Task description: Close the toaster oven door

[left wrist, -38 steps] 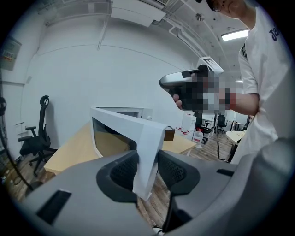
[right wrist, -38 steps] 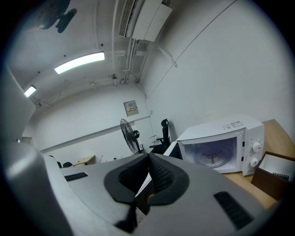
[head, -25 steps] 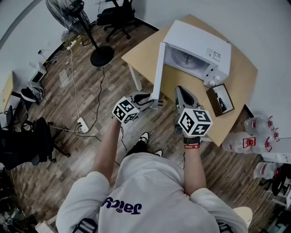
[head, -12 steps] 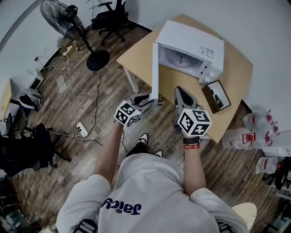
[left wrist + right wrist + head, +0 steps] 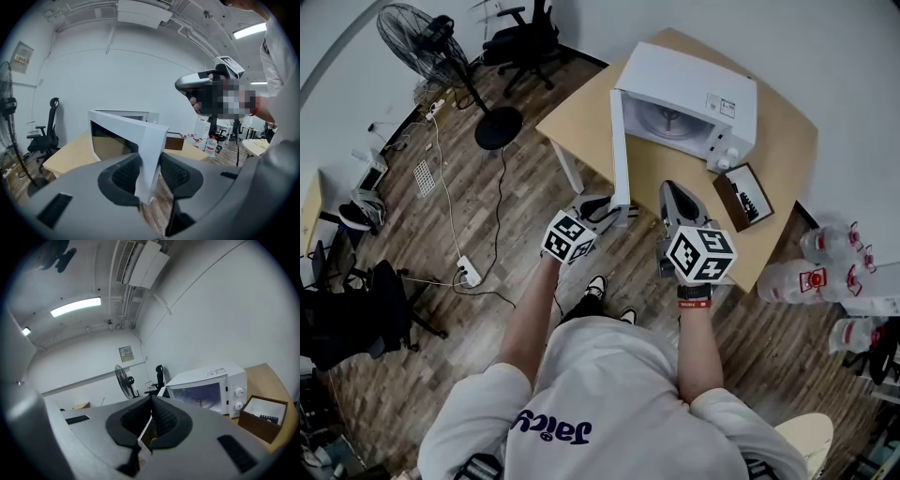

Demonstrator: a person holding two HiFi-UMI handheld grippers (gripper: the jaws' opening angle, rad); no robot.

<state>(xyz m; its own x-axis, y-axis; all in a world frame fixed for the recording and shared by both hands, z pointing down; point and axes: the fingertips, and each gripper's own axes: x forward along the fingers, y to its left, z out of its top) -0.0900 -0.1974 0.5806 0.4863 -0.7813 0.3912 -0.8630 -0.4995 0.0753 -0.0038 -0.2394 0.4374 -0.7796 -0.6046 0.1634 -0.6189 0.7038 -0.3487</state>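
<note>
Left gripper (image 5: 617,212) clamped on free edge of open toaster oven door (image 5: 620,150), right gripper (image 5: 672,187) jaws pressed together, empty, just beside, toaster oven (image 5: 694,89) on wooden table (image 5: 778,169)

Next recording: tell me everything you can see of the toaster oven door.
The toaster oven door is a flat white panel, plastic or painted metal by its look, with a dark window on its inner face. It stands upright, swung wide open from its hinge side. Its free edge sits between the left gripper's pads, which press on both faces.
</note>
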